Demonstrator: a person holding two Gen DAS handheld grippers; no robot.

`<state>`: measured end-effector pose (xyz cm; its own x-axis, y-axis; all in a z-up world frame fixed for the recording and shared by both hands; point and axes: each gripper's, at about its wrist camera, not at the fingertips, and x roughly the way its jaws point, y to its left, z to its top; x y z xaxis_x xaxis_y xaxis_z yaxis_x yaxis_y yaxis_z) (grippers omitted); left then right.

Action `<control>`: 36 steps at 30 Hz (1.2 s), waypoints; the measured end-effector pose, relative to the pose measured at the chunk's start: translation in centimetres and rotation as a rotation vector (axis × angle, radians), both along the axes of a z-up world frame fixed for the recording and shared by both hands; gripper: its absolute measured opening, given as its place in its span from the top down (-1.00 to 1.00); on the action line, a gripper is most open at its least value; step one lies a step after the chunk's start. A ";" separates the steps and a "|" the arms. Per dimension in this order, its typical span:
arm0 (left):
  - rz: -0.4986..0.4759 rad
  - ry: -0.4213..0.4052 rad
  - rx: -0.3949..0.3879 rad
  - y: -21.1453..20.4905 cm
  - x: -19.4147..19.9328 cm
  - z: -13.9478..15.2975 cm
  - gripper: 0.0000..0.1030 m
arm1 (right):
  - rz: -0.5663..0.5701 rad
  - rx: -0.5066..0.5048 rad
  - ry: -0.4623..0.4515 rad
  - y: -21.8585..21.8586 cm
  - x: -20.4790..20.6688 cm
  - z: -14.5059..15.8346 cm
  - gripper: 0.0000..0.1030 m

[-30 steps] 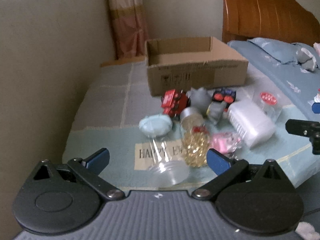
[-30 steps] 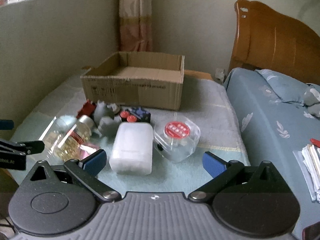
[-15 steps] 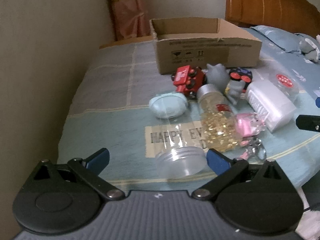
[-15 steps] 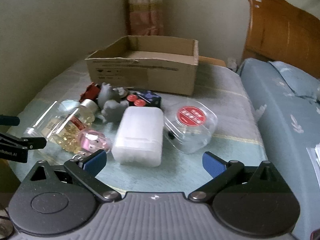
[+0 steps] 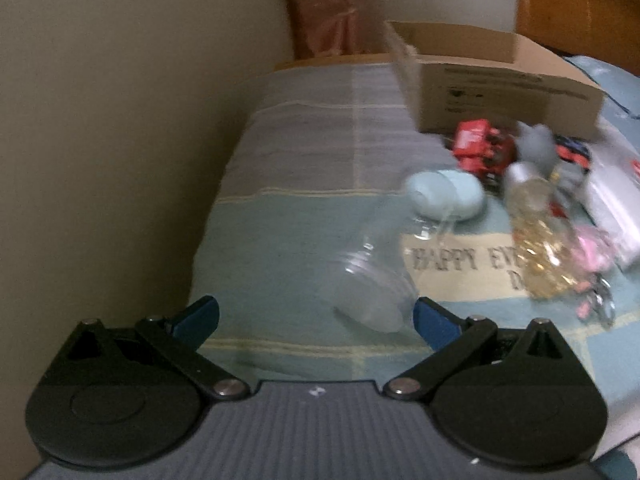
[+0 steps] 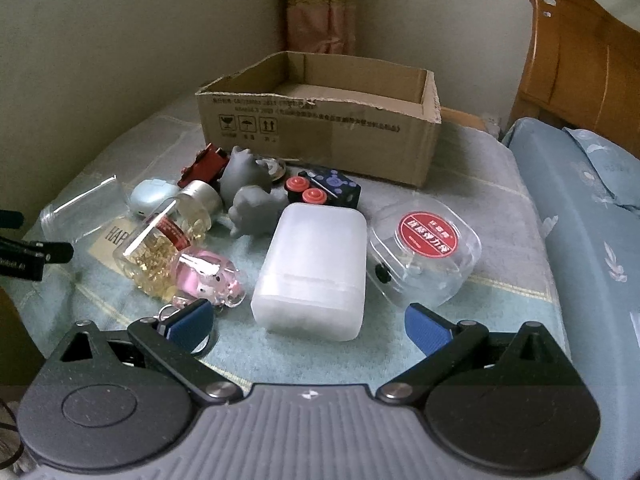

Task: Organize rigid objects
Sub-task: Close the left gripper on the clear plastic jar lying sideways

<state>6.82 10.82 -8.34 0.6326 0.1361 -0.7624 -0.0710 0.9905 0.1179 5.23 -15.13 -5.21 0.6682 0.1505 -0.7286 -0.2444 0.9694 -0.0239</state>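
Though left view blurred: clear jar (image 5: pixel 376 280) btwn open tool (image 5: pixel 316 314) tips.

I see cardboard box (image 6: pixel 320 120) at back of cloth-covered surface (image 6: pixel 500 184), toys in front of it. Lidded case (image 6: pixel 314 270) lies nearest me, round-label box (image 6: pixel 426 246) just right of it, bottle (image 6: pixel 168 236) left, bed (image 6: pixel 592 240) far right.

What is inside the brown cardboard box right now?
The brown cardboard box shows only bare inner walls and a strip of bare floor at the back; its front wall hides the rest of the floor.
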 end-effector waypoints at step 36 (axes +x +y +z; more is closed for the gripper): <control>0.193 0.004 -0.231 -1.2 7.1 0.1 -0.99 | -0.041 -0.073 0.045 -9.1 2.3 -2.5 -1.00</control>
